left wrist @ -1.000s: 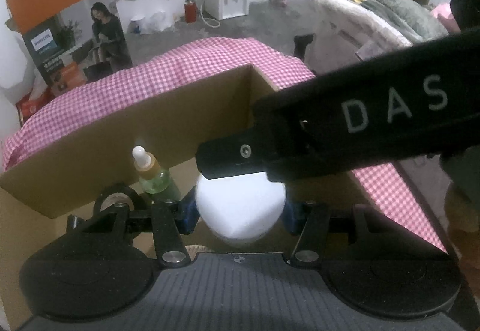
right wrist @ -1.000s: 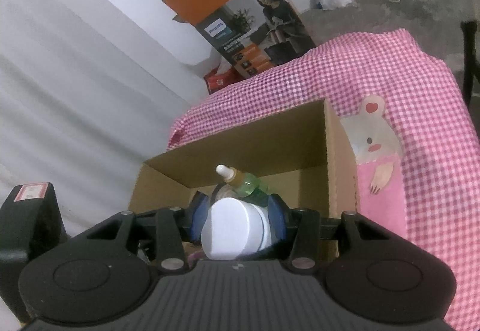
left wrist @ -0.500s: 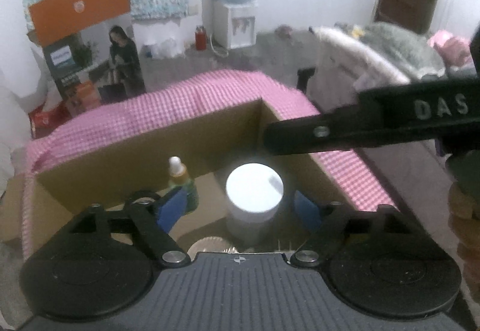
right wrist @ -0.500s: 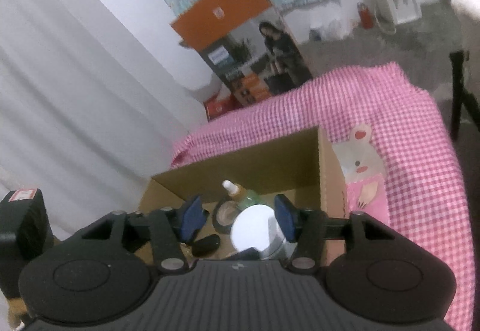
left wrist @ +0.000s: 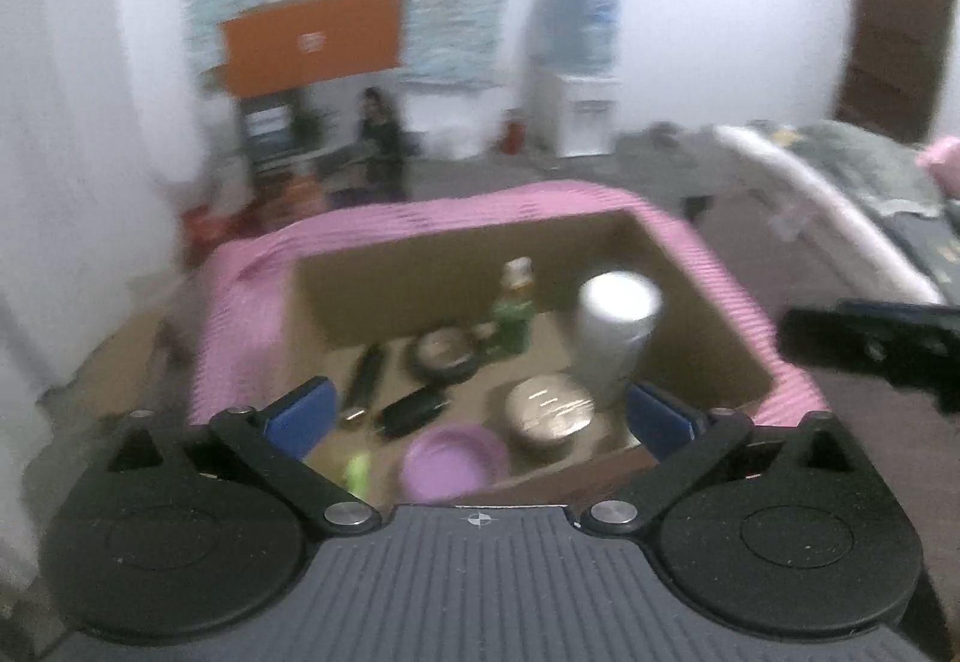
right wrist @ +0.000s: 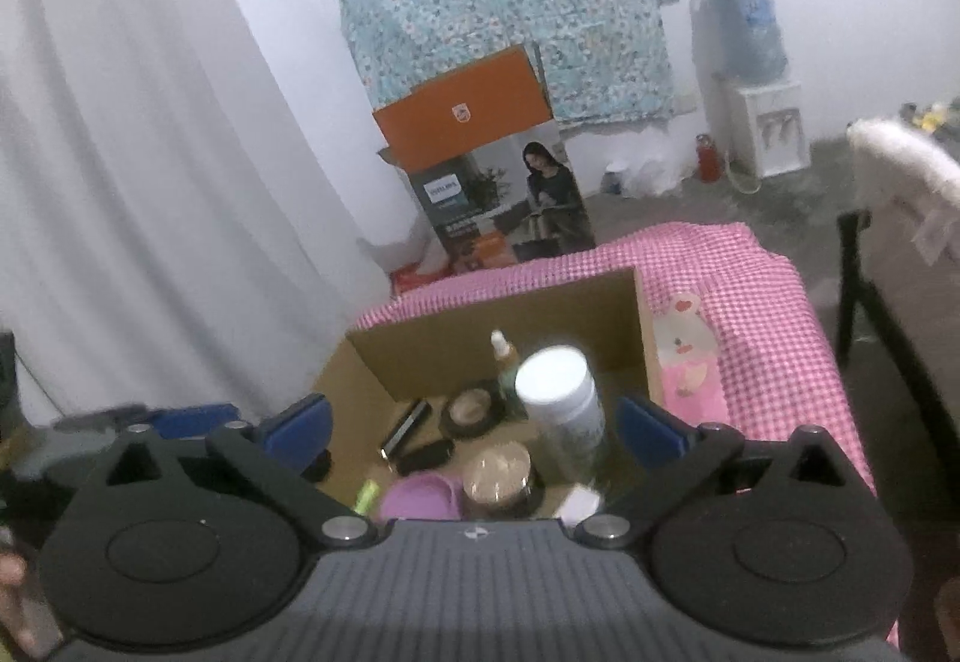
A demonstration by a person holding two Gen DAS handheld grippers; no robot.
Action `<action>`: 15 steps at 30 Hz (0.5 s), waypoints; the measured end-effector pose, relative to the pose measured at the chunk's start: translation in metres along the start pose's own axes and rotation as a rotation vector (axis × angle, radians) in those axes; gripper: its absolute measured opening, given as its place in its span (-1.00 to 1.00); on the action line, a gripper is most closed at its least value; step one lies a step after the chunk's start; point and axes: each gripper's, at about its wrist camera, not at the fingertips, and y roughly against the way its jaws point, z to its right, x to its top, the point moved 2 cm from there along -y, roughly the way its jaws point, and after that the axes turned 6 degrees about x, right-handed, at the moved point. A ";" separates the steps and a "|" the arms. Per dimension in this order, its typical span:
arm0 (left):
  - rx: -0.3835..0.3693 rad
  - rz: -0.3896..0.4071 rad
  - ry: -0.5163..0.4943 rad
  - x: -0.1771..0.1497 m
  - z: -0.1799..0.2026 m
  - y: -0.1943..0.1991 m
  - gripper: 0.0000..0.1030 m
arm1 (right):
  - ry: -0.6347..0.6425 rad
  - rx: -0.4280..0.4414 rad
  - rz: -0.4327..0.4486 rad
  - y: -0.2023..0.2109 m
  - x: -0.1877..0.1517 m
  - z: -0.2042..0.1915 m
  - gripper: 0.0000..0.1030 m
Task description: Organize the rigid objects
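An open cardboard box [left wrist: 456, 257] [right wrist: 510, 329] sits on a pink checked cloth. In it stand a white bottle [left wrist: 615, 329] [right wrist: 561, 404] and a green dropper bottle [left wrist: 513, 311] [right wrist: 504, 356]. Round tins [left wrist: 549, 413] [right wrist: 498, 473], a purple lid [left wrist: 453, 458] [right wrist: 420, 497], a dark compact [left wrist: 444, 353] and black tubes [left wrist: 414, 407] lie on its floor. My left gripper [left wrist: 480, 413] is open and empty above the box's near edge. My right gripper [right wrist: 474, 425] is open and empty above the box.
The pink checked cloth [right wrist: 768, 314] covers the table, with a rabbit patch [right wrist: 684, 356] right of the box. A Philips carton [right wrist: 492, 182] stands behind. A water dispenser [right wrist: 750, 80] is at the back. The right gripper's body [left wrist: 870, 344] shows in the left wrist view.
Both grippers have opened wide, released the white bottle in the box, and pulled back and up. The right gripper has moved off to the right in the left wrist view.
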 end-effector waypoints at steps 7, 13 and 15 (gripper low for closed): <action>0.076 -0.048 0.021 -0.027 -0.011 -0.010 1.00 | 0.033 -0.140 -0.025 -0.013 -0.037 -0.025 1.00; 0.103 -0.052 0.041 -0.036 -0.019 -0.016 1.00 | 0.095 -0.251 -0.095 -0.034 -0.057 -0.034 1.00; 0.089 -0.065 0.065 -0.041 -0.024 -0.015 1.00 | 0.100 -0.264 -0.111 -0.041 -0.059 -0.035 1.00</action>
